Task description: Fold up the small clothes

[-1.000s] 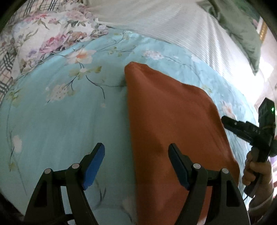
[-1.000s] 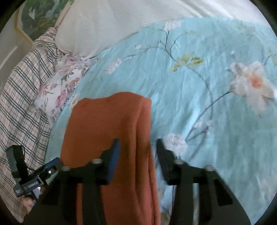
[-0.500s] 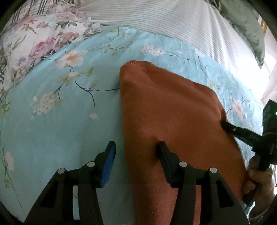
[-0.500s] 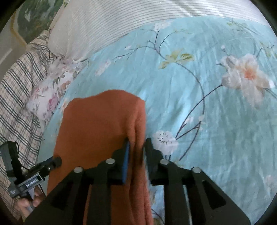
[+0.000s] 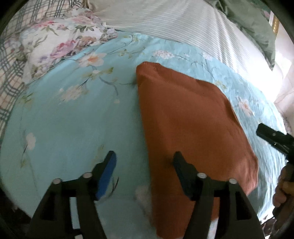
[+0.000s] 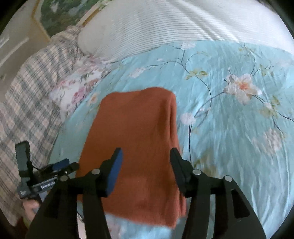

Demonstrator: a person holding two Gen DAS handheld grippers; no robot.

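A folded rust-orange knit garment [image 5: 185, 128] lies flat on the light blue floral bedspread [image 5: 73, 128]. My left gripper [image 5: 145, 165] hovers over its left edge, jaws opening, with the cloth's edge below the gap and neither pad pressing on it. Seen from the right wrist, the garment [image 6: 137, 139] lies lengthwise under my right gripper [image 6: 146, 163], whose jaws are opening above its near right part and hold nothing. The right gripper [image 5: 272, 137] shows at the left view's right edge, and the left gripper [image 6: 58, 166] at the right view's lower left.
A white striped pillow [image 5: 183, 23] and a green pillow [image 5: 257, 27] lie at the far side. A floral pillow [image 5: 60, 40] and plaid bedding [image 6: 31, 92] sit at the left. A framed picture [image 6: 60, 16] hangs behind. A hand [image 5: 281, 191] holds the right gripper.
The right gripper, shut on the garment's right edge half a second ago, has let go, widened and drawn back. The left jaws narrowed over the left edge, then widened again.
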